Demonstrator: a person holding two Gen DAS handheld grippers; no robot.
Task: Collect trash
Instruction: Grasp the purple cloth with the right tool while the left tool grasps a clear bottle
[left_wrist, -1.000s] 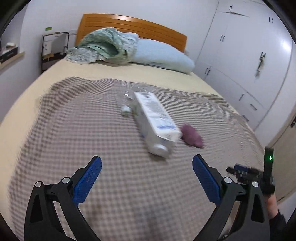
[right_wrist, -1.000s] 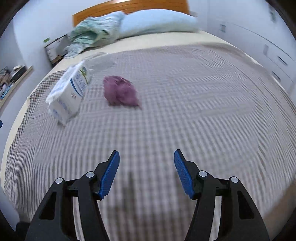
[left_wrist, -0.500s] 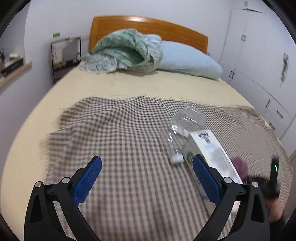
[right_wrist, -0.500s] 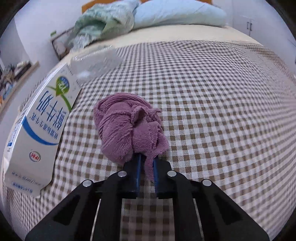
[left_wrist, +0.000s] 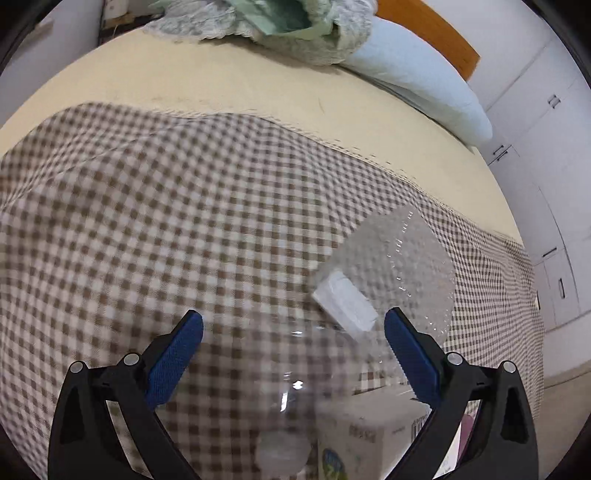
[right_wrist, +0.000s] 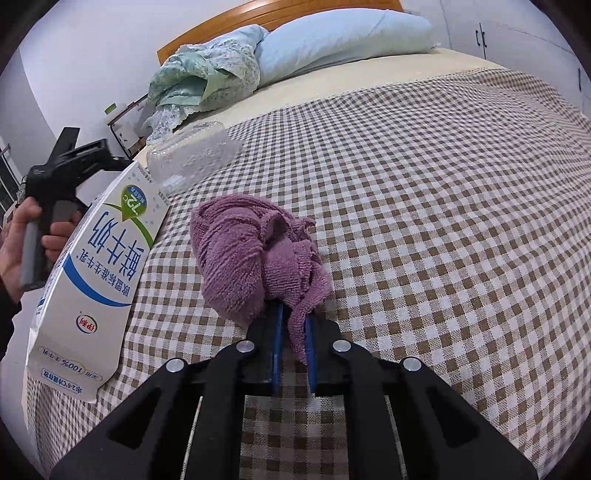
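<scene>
My right gripper (right_wrist: 293, 332) has just shut its jaws on the purple cloth (right_wrist: 255, 258) on the bed (right_wrist: 461, 221); I lift next; my left gripper (left_wrist: 293, 341), jaws wide, hovers over the clear bottle (left_wrist: 388, 280).

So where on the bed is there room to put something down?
The checked blanket is bare on the side right of the purple cloth, and the beige sheet is bare between blanket and pillow. It is crowded on the left, where milk carton, clear plastic bottle and cloth lie close.
</scene>
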